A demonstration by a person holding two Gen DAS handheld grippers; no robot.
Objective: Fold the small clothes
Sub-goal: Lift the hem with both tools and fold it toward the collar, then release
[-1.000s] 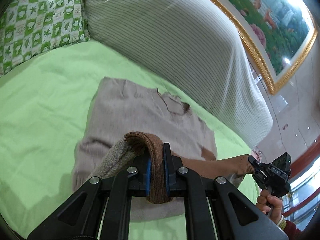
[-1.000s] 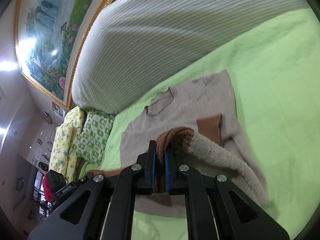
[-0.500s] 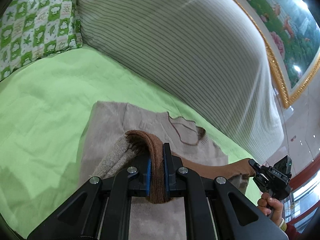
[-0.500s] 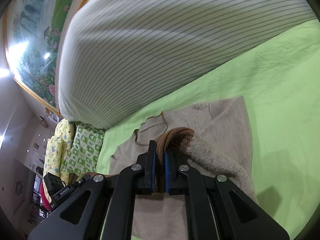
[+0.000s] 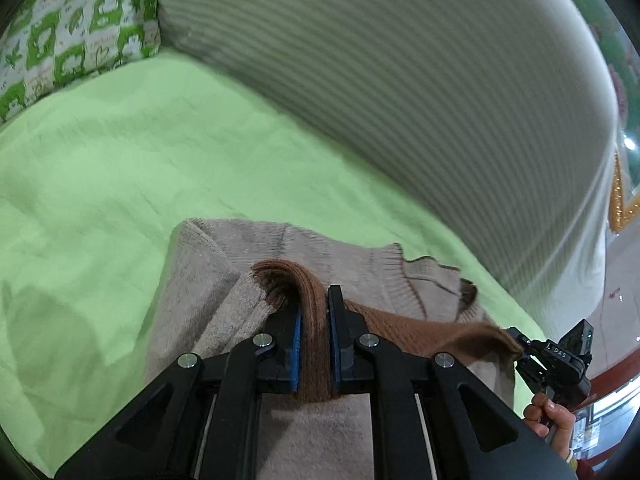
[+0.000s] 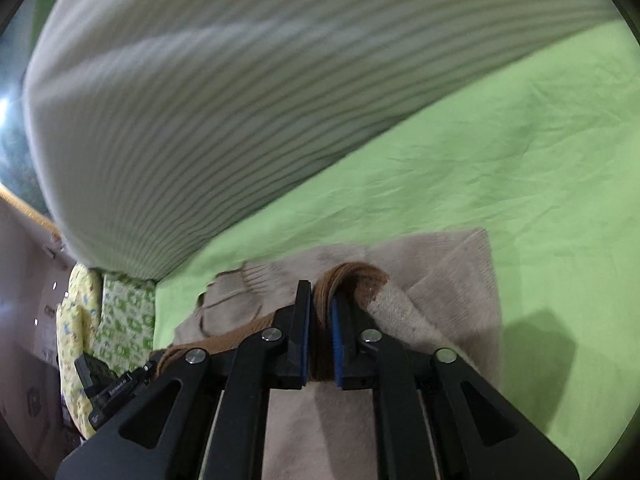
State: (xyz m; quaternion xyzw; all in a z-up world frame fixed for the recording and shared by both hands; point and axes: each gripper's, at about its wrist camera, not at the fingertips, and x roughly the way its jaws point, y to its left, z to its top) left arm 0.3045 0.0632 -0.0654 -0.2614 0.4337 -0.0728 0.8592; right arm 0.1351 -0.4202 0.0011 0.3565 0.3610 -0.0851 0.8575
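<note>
A small beige knitted sweater (image 5: 208, 280) with a brown hem lies on the green sheet (image 5: 120, 152); it also shows in the right wrist view (image 6: 460, 272). My left gripper (image 5: 314, 320) is shut on the brown hem (image 5: 316, 344) at one bottom corner. My right gripper (image 6: 320, 312) is shut on the brown hem (image 6: 322, 344) at the other corner. The hem stretches between the two grippers above the sweater body. The collar (image 5: 440, 276) lies just beyond the lifted hem. The right gripper also shows in the left wrist view (image 5: 552, 364).
A large striped cushion (image 5: 400, 80) stands along the far side of the bed, seen too in the right wrist view (image 6: 240, 100). A green patterned pillow (image 5: 72, 24) lies at the left. A gold picture frame (image 5: 620, 200) is on the wall.
Both grippers carried the brown hem forward over the sweater body toward the collar. The cushion looms larger and the views are blurred by motion. Both grips held.
</note>
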